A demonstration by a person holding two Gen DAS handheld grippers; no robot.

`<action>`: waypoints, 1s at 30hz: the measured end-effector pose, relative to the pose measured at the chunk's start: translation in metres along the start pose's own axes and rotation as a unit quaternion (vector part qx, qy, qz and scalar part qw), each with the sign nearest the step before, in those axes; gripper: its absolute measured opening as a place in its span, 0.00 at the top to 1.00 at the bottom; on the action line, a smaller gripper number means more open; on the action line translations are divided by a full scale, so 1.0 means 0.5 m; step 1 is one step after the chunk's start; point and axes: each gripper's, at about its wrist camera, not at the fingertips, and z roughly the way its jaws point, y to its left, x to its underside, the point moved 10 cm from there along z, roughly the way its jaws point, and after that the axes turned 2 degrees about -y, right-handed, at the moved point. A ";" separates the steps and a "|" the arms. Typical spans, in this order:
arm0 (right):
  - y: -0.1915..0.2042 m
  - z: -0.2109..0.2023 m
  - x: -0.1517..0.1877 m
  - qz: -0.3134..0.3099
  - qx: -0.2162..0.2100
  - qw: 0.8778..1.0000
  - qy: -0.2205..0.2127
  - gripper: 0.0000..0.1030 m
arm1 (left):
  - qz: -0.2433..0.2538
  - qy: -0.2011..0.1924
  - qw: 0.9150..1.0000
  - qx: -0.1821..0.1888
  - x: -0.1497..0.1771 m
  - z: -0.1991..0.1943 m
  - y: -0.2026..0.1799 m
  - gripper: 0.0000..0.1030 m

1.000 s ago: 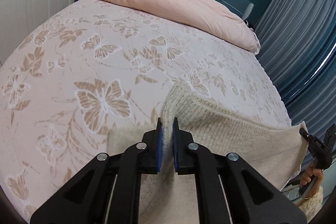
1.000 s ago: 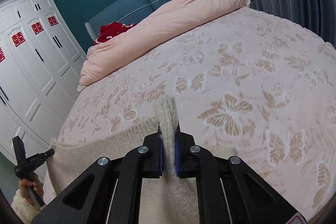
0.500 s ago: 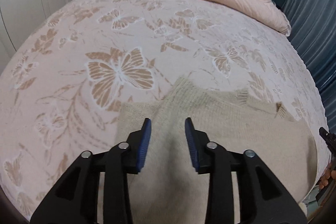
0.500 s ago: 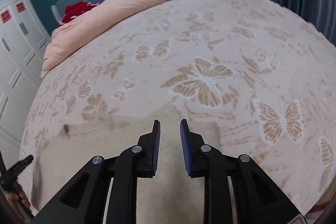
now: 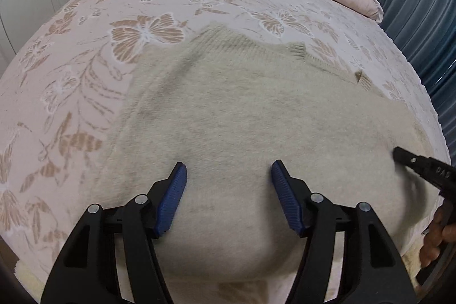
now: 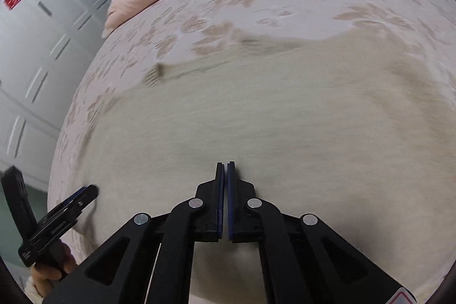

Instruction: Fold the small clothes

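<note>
1. Two grippers to mind. Left gripper (image 5: 228, 170): blue fingers spread wide, holding nothing, just above the near part of the cream sweater (image 5: 242, 104).
2. Right gripper (image 6: 226, 163): fingers pressed together, tips right over the sweater. Maybe a thin bit of cloth pinched there, but too blurry to tell.
3. Sweater: spread flat on the butterfly bed (image 5: 85, 76), under and ahead of both grippers, with the ribbed edge (image 5: 236, 40) far ahead of the left one.
4. Pick one side edge to fold next. Move out sideways to that edge, not down into the middle.
5. Go low, open wide, and pinch the whole edge firmly.
6. Lift only a little, carry across toward the middle, lay down flat, then smooth out any bumps.
</note>
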 end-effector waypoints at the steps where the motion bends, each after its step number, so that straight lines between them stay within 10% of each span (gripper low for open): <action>1: -0.055 -0.012 0.004 0.019 0.009 1.000 -0.003 1.00 | 0.003 0.002 1.000 -0.001 0.005 -0.003 0.009 0.42; 6: -0.203 -0.122 0.052 0.100 0.028 0.994 -0.030 1.00 | 0.017 -0.001 1.000 -0.018 0.021 -0.035 0.014 0.43; 12: -0.177 -0.179 0.142 0.092 0.009 0.996 -0.017 0.49 | -0.081 -0.003 0.996 0.026 0.057 -0.102 0.040 0.23; 20: -0.173 -0.104 0.196 0.188 -0.072 0.979 0.032 0.38 | -0.156 0.002 0.988 0.014 0.108 -0.118 0.093 0.13; 25: -0.190 -0.075 0.143 0.271 -0.112 0.956 0.007 0.30 | -0.263 -0.009 0.963 0.051 0.089 -0.071 0.136 0.10; 27: -0.187 -0.067 0.121 0.275 -0.114 0.955 0.000 0.32 | -0.316 -0.006 0.947 0.056 0.085 -0.054 0.158 0.20; 29: -0.173 -0.056 0.098 0.250 -0.105 0.963 0.008 0.71 | -0.320 0.001 0.945 0.073 0.071 -0.057 0.157 0.77; 30: -0.157 -0.052 0.087 0.240 -0.119 0.963 0.020 0.81 | -0.327 0.008 0.941 0.088 0.065 -0.064 0.154 0.78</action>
